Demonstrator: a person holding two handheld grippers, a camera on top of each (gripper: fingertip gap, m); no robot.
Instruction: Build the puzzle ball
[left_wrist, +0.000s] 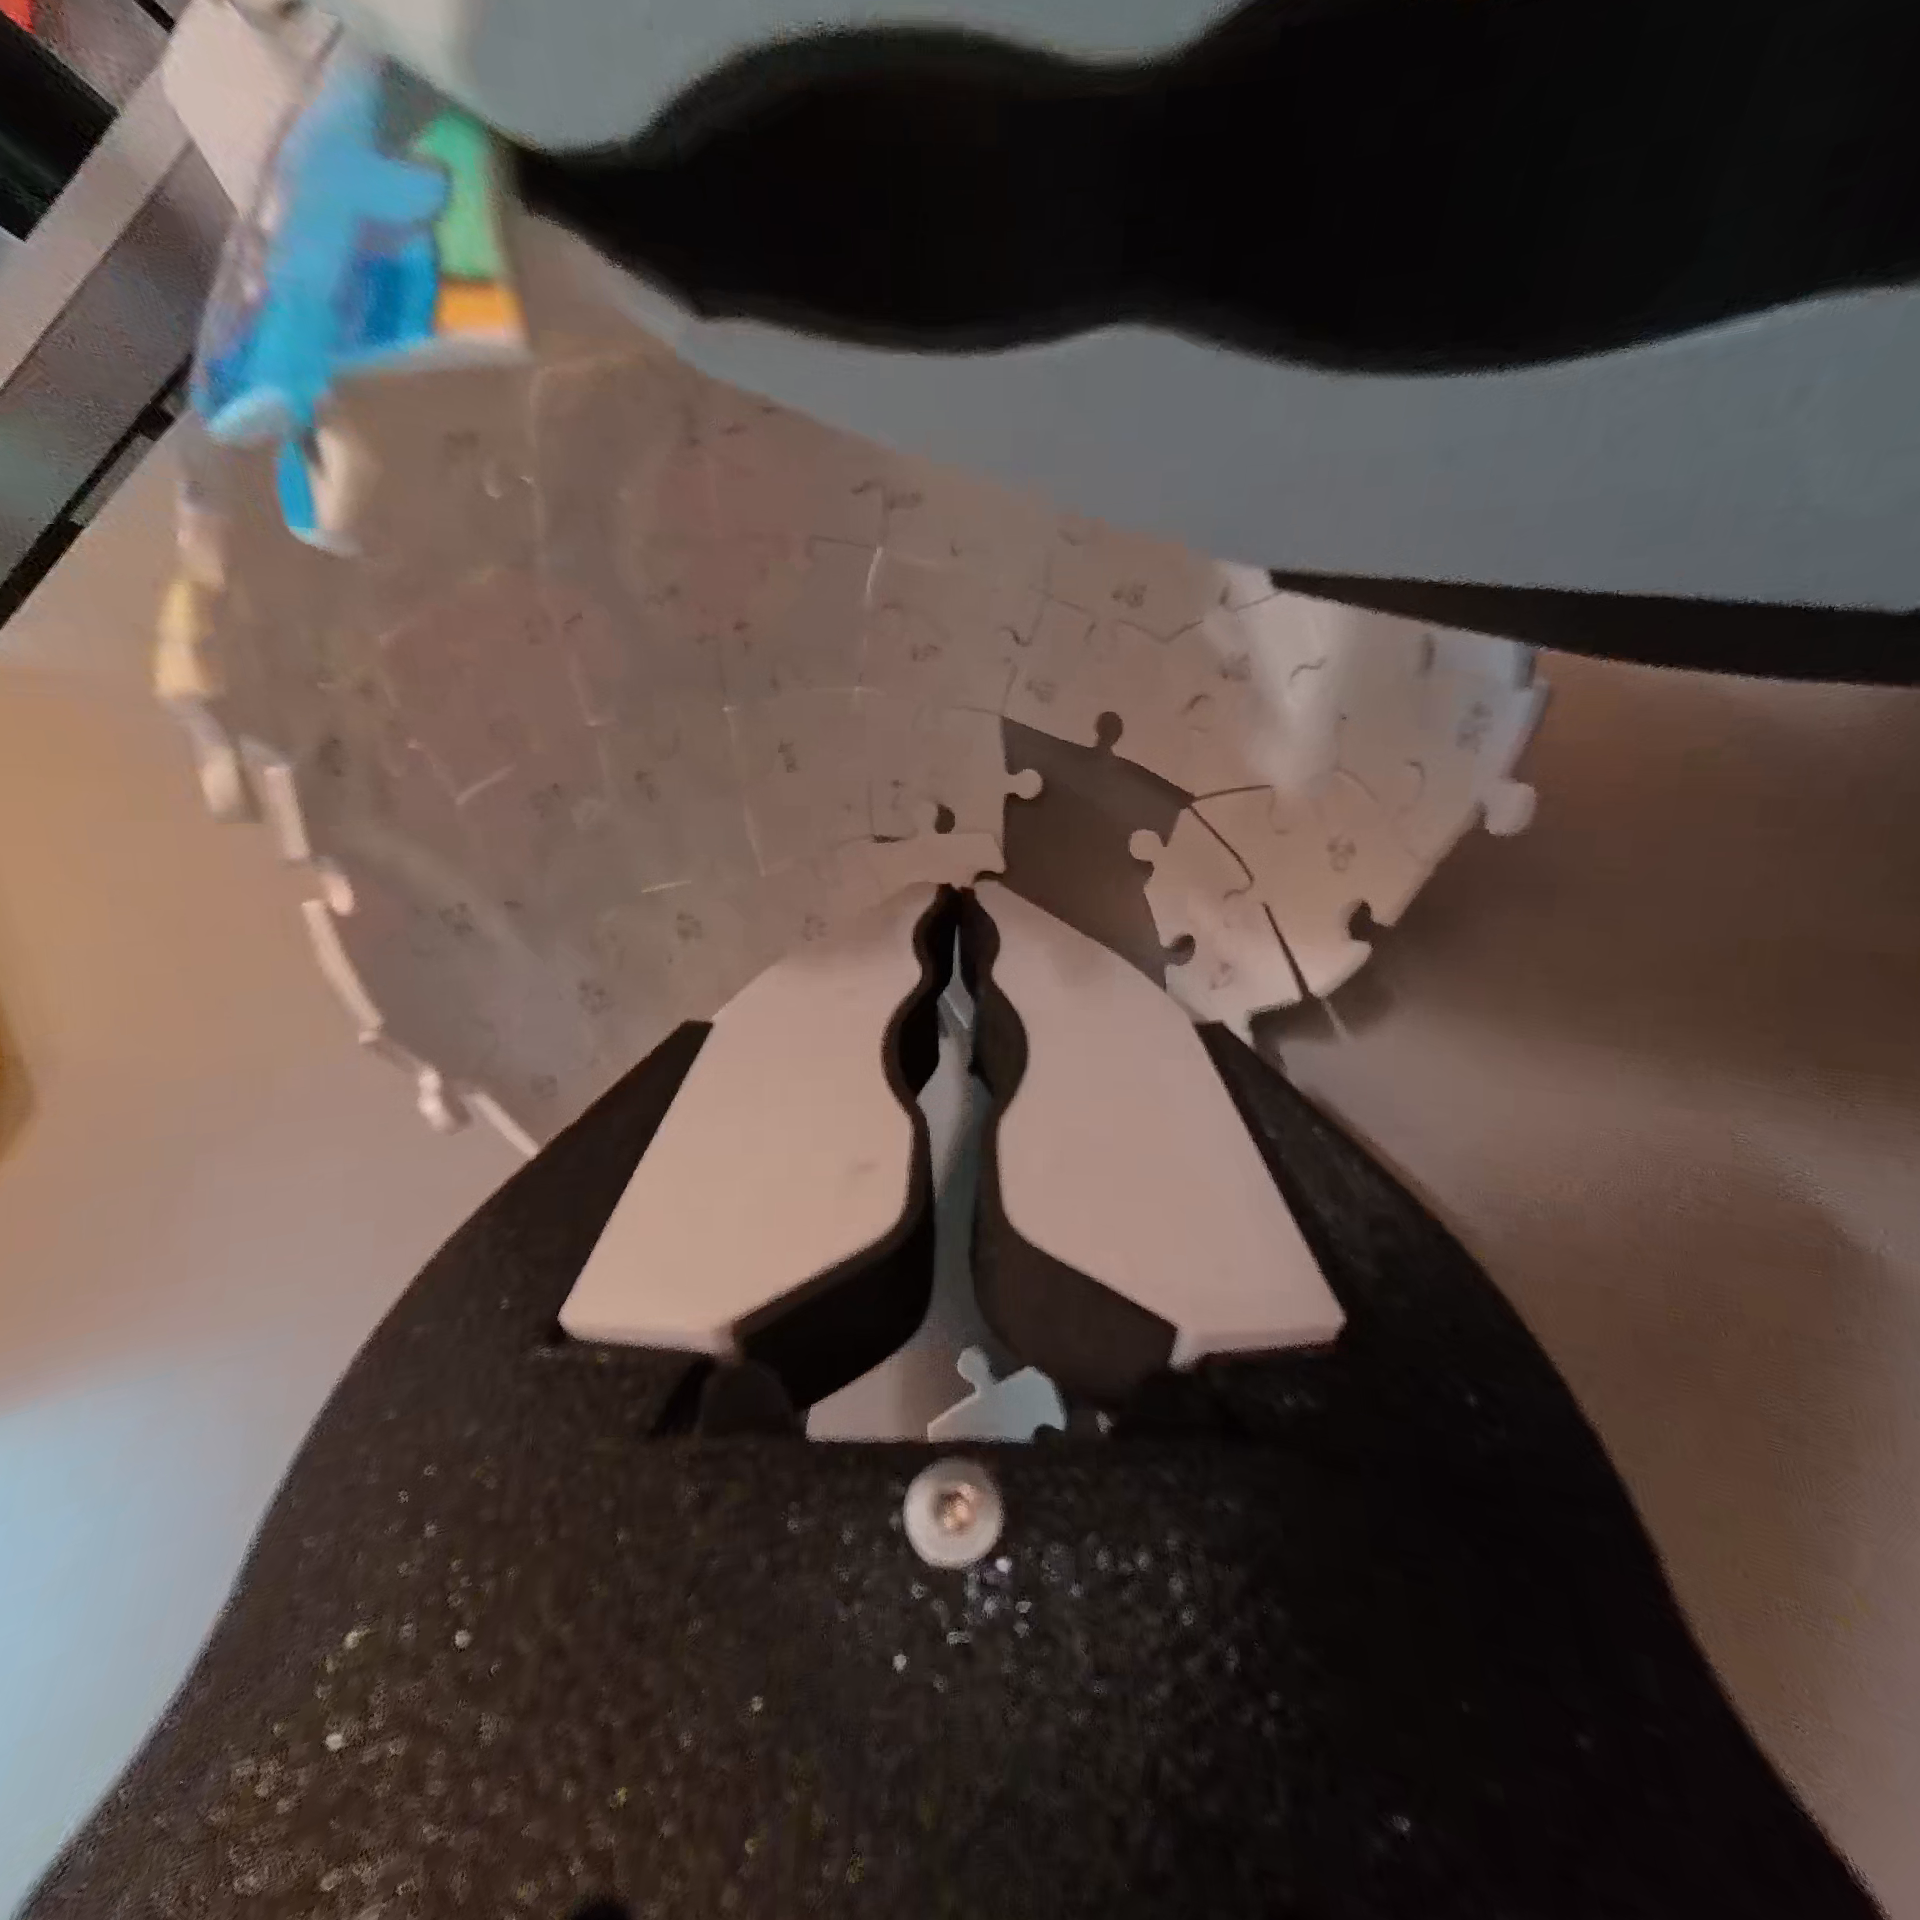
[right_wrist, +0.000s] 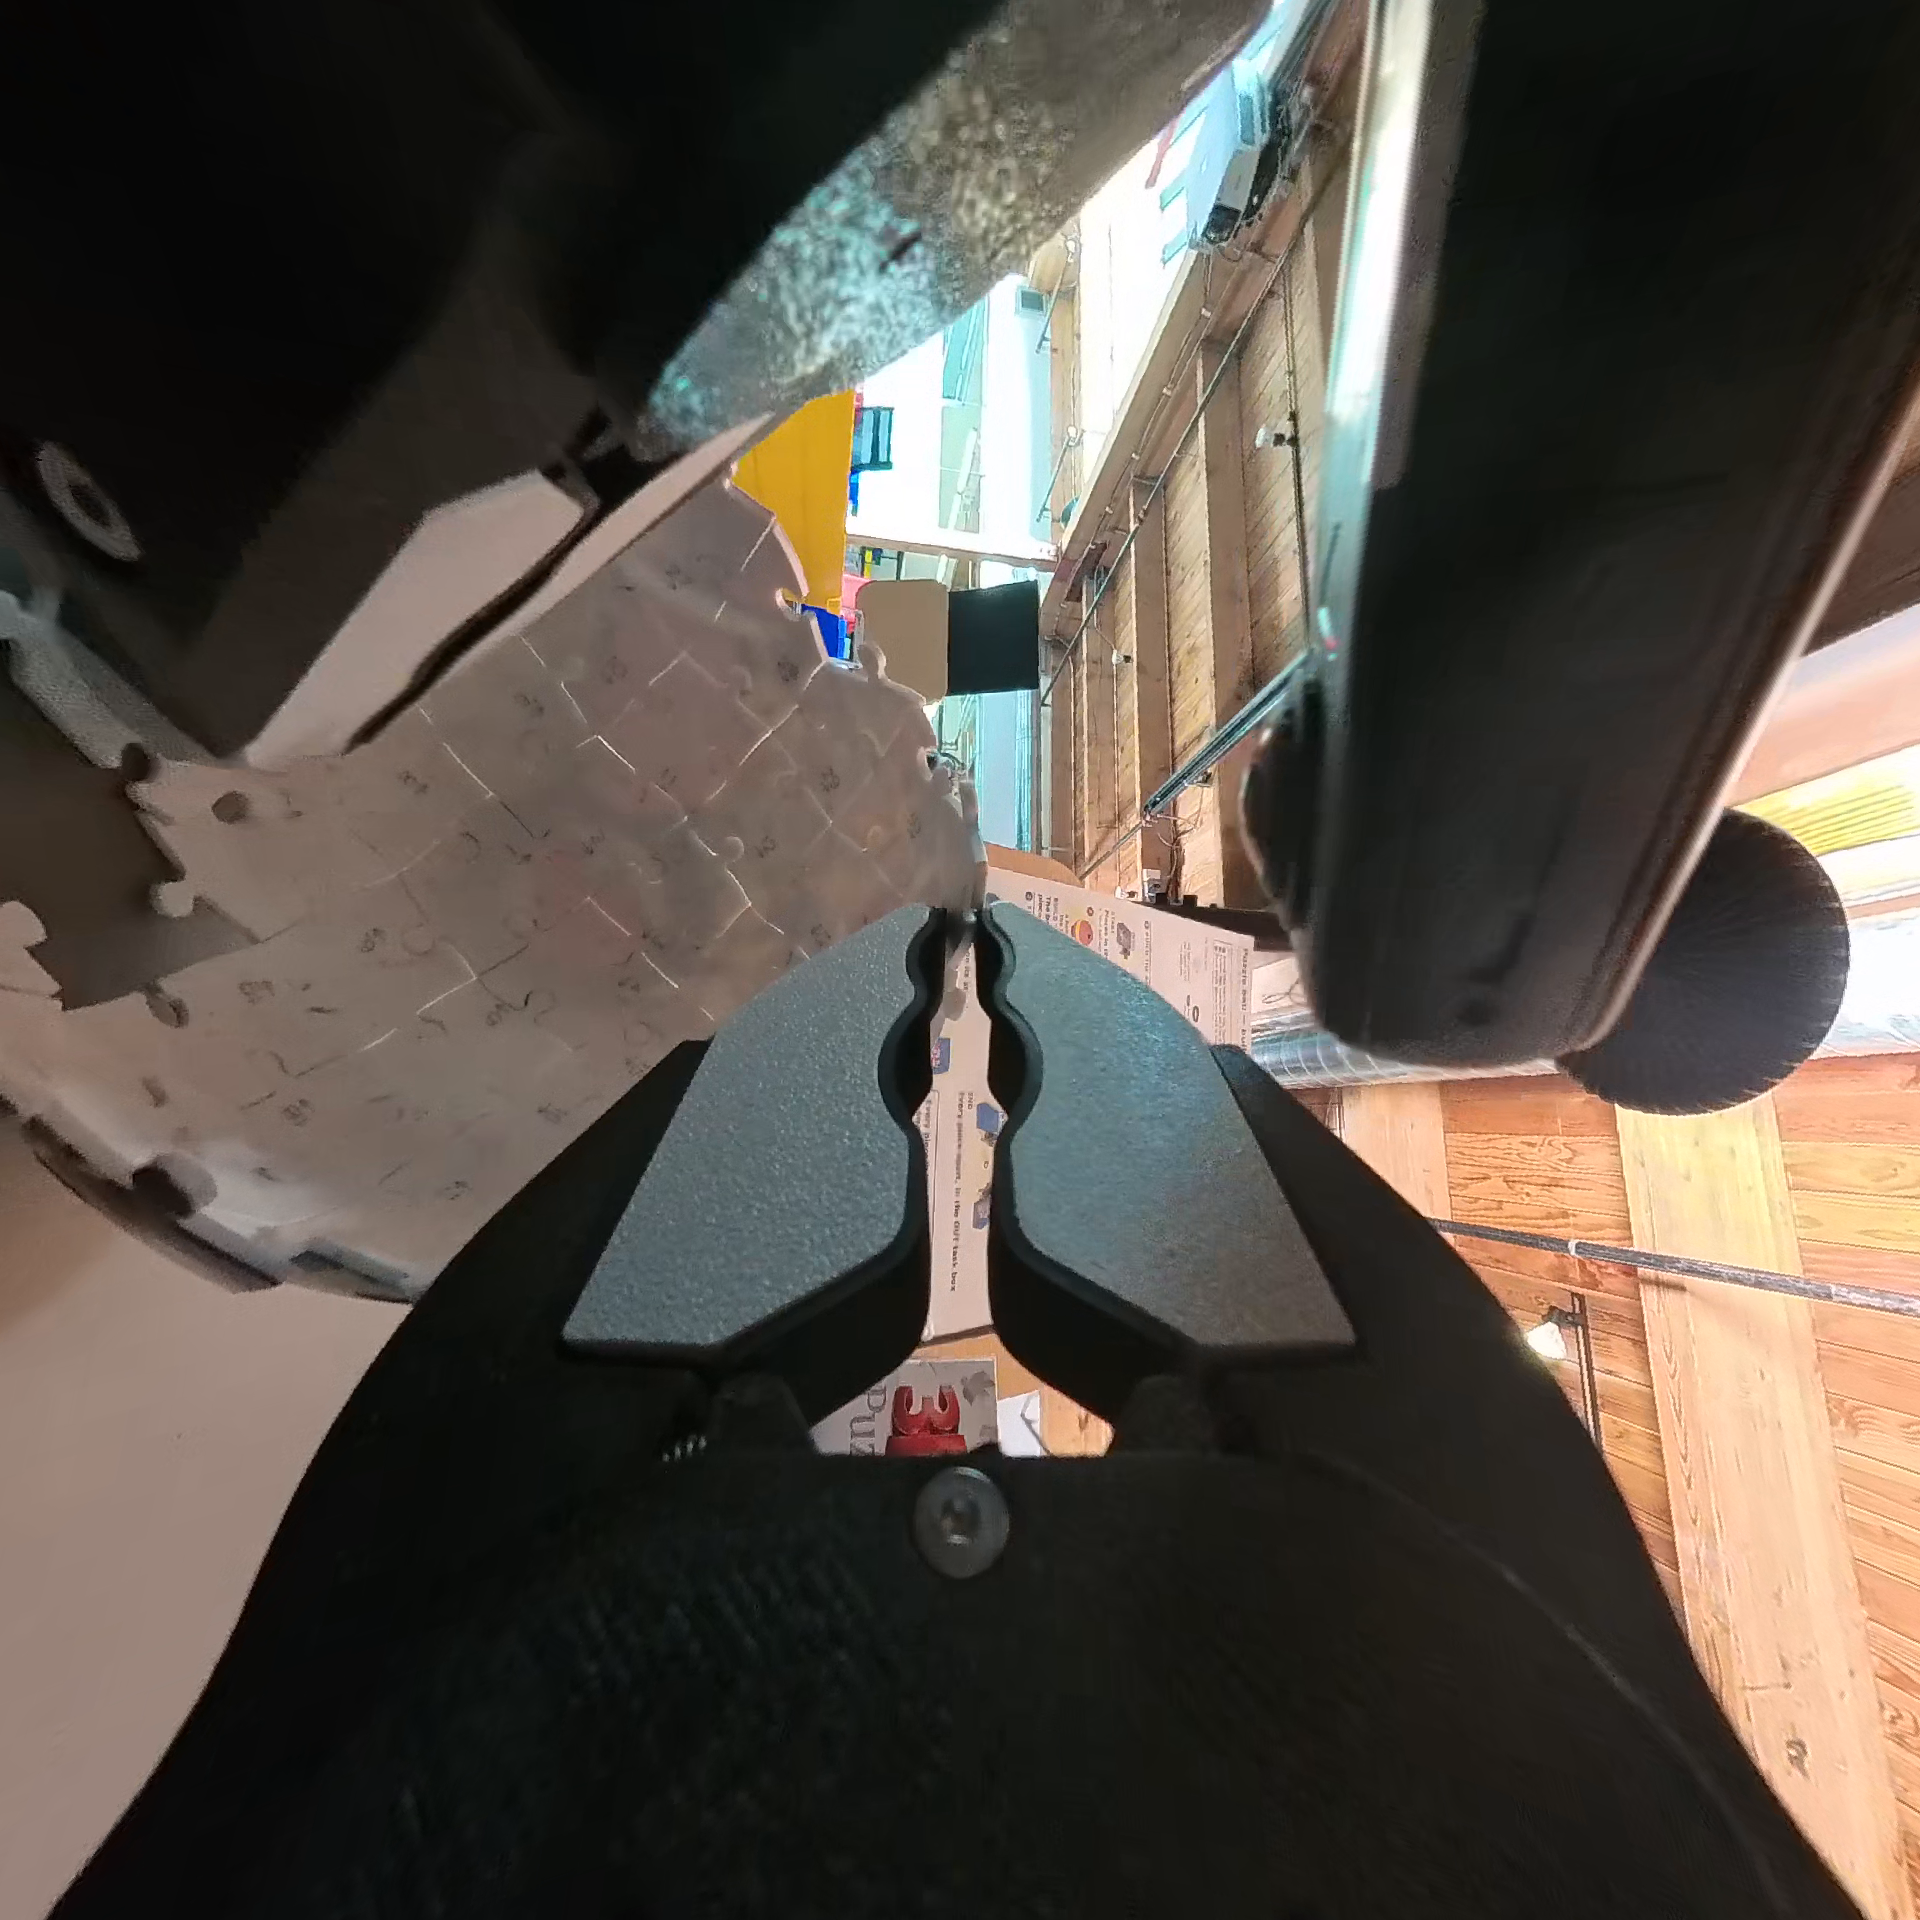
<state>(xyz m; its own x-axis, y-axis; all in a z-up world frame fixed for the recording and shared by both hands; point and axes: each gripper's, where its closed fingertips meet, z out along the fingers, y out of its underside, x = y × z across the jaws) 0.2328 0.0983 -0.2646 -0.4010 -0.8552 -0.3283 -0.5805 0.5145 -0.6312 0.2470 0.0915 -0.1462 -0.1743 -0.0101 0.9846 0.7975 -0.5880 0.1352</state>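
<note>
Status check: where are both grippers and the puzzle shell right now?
Left gripper shut on puzzle shell edge. Right gripper shut on its rim. Shell unfinished: open gap beside left fingers. Other gripper's body crowds each view.

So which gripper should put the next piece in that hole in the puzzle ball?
Probably the left gripper. It is shut on the puzzle shell's edge right beside the hole. The right gripper pinches a far edge, likely steadying.
</note>
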